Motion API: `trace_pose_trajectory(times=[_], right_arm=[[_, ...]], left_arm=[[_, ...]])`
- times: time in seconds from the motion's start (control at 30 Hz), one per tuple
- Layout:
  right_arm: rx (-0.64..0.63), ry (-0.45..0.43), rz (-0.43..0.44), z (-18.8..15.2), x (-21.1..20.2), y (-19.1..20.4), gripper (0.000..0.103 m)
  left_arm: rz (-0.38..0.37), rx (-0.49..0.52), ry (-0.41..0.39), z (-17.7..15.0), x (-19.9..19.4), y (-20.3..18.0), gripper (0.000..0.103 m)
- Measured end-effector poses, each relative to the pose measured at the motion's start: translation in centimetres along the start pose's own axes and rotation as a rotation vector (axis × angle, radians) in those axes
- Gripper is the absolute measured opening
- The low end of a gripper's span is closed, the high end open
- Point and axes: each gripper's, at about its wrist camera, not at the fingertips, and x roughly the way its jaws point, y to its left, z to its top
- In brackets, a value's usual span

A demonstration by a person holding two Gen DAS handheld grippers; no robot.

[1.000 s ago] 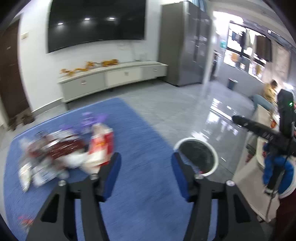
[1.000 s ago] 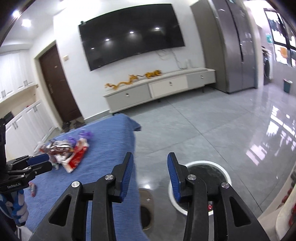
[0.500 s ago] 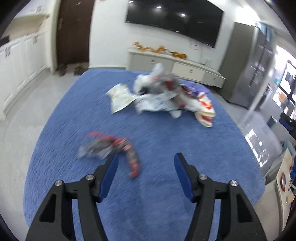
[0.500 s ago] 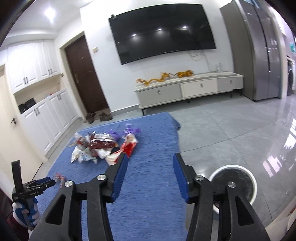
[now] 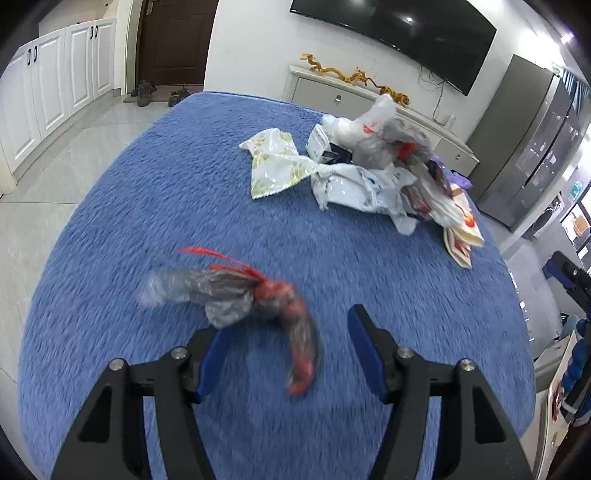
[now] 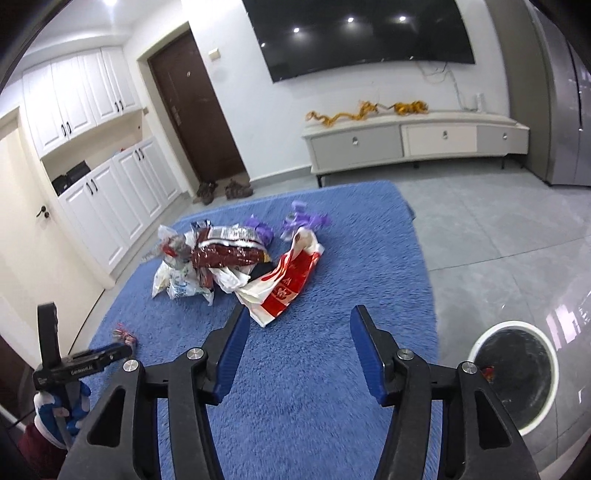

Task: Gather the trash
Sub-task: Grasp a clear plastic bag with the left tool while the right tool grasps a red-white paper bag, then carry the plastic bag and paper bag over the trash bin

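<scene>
A crumpled clear-and-red wrapper [image 5: 255, 299] lies on the blue rug [image 5: 147, 206], just ahead of my open, empty left gripper [image 5: 284, 347]. A pile of trash bags and wrappers [image 5: 380, 173] lies farther back on the rug; it also shows in the right wrist view [image 6: 236, 262]. My right gripper [image 6: 299, 350] is open and empty above the rug, short of a red-and-white bag [image 6: 284, 284]. A round white-rimmed trash bin [image 6: 517, 373] stands on the floor to its right. The left gripper [image 6: 92, 363] shows at the lower left of the right wrist view.
A white TV cabinet [image 6: 413, 144] stands along the far wall under a wall-mounted TV [image 6: 362, 33]. White cupboards [image 6: 107, 199] and a dark door [image 6: 195, 114] are on the left. Grey tiled floor [image 6: 498, 236] surrounds the rug.
My left gripper has swung left from the bin side to the rug and come close to the lone wrapper. My right gripper has turned left toward the pile, with the bin now at its right.
</scene>
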Motion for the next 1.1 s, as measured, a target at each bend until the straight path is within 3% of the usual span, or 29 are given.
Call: trace_pose_trajectory(times=[0.13,0.5,0.77,0.87,0.9,0.93,1.1], right_arm=[[0.01,0.049,0.031,1.0,3.7,0.0,0.063],[0.091,0.143,0.096,2.8,12.4,-0.7,0.065],[0.114,0.168,0.092,3.8,16.2,-1.2,0.065],[0.104,0.173,0.085,3.9,16.9,-0.9,0.056],[0.1,0.174,0.083,3.8,16.9,-0.8,0.043],[0.099,0.176,0.084,3.8,17.0,-0.7,0.039],[0.11,0.156,0.116,3.0,15.8,-0.4,0.029]], left_arm=[[0.007,0.008,0.005,1.5,1.7,-0.4,0.06],[-0.04,0.03,-0.013,2.8,3.1,0.0,0.02],[-0.063,-0.003,-0.035,2.1,2.6,1.1,0.013],[-0.066,-0.009,-0.036,1.9,2.3,1.2,0.012],[-0.073,-0.012,-0.034,1.8,2.2,1.2,0.011],[-0.077,-0.013,-0.033,1.6,2.1,1.1,0.011],[-0.082,0.005,-0.043,0.8,0.7,0.4,0.011]])
